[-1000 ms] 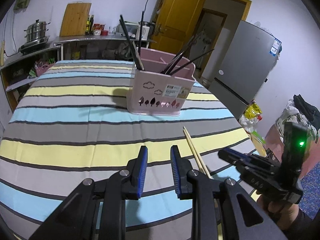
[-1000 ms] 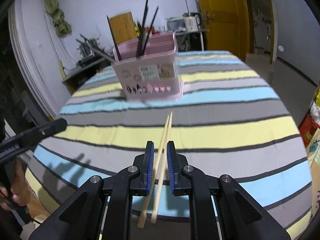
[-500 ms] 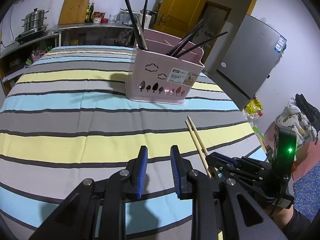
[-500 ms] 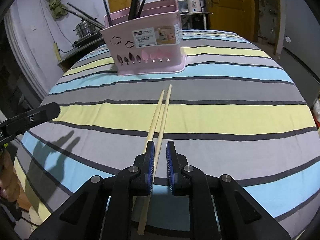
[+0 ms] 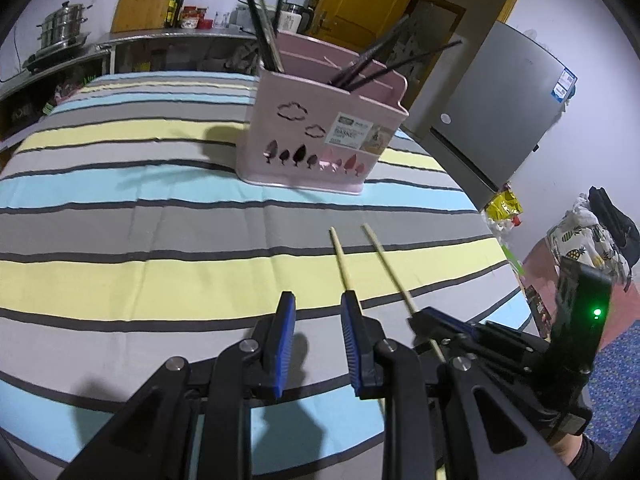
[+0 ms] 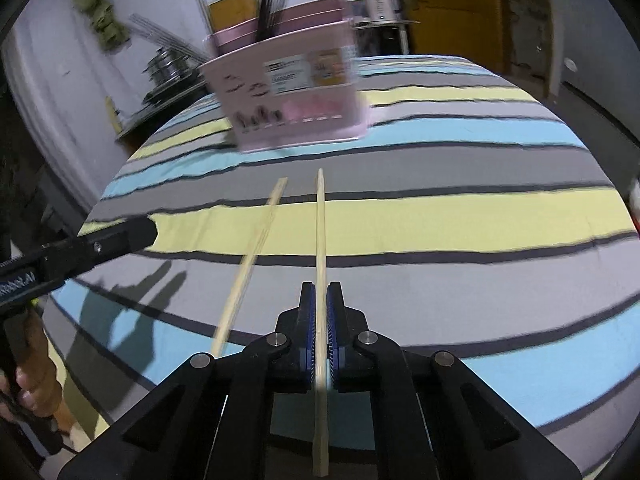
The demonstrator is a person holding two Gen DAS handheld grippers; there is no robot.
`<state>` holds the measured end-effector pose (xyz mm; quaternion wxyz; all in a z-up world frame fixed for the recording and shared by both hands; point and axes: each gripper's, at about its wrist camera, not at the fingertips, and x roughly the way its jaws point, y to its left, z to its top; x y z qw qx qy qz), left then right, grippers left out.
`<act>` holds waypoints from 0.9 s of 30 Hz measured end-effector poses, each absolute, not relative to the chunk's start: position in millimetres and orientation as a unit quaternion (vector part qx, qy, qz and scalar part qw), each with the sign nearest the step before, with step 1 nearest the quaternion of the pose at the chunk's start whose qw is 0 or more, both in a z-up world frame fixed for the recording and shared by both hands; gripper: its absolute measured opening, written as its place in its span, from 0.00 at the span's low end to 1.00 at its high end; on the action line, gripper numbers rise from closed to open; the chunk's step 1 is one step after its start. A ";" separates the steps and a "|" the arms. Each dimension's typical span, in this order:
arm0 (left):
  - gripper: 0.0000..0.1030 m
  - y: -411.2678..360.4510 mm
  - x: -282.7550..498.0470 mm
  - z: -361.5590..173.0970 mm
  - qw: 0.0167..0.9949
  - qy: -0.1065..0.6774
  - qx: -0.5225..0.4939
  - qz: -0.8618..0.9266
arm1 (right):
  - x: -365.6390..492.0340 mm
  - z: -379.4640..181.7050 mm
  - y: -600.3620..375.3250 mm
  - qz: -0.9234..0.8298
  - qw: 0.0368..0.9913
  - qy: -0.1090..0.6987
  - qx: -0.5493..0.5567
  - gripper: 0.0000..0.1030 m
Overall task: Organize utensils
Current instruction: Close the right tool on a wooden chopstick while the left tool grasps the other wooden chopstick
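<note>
Two pale wooden chopsticks lie on the striped tablecloth [image 5: 120,280] in front of a pink utensil basket [image 5: 320,136] [image 6: 288,100] holding several dark chopsticks [image 5: 256,12]. My right gripper [image 6: 320,308] [image 5: 420,316] is closing tight on one chopstick [image 6: 320,232] [image 5: 390,268], its pads pressing on the shaft. The other chopstick [image 6: 256,252] [image 5: 344,264] rests loose on the cloth to its left, its near end by the right finger of my left gripper [image 5: 318,312] [image 6: 150,232]. That gripper hovers low over the cloth, open, with nothing between its fingers.
A grey fridge [image 5: 508,120] and a yellow door [image 5: 360,4] stand beyond the table's right side. A steel counter [image 5: 160,36] with pots [image 5: 60,36] runs along the back wall. A person's hand [image 6: 36,396] holds the left gripper's handle off the table's edge.
Both grippers sank toward the table. The right jaws closed from around both chopsticks onto one of them, and the two sticks now lie spread apart.
</note>
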<state>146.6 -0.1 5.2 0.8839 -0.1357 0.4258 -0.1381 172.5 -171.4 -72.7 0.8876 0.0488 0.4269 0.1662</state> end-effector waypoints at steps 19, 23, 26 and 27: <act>0.15 -53.0 188.1 -24.5 0.876 0.460 -0.065 -0.127 | 191.4 -66.5 -193.7 0.145 0.891 0.425 0.072 0.11; 0.12 -44.0 189.4 -23.7 0.875 0.463 -0.064 -0.124 | 206.2 -68.1 -189.4 0.150 0.889 0.429 0.060 0.11; 0.12 -35.6 189.8 -24.1 0.874 0.465 -0.070 -0.121 | 218.2 -69.4 -185.2 0.153 0.886 0.435 0.044 0.11; 0.12 -34.8 190.4 -24.1 0.873 0.467 -0.072 -0.122 | 222.6 -69.7 -184.0 0.154 0.885 0.437 0.040 0.11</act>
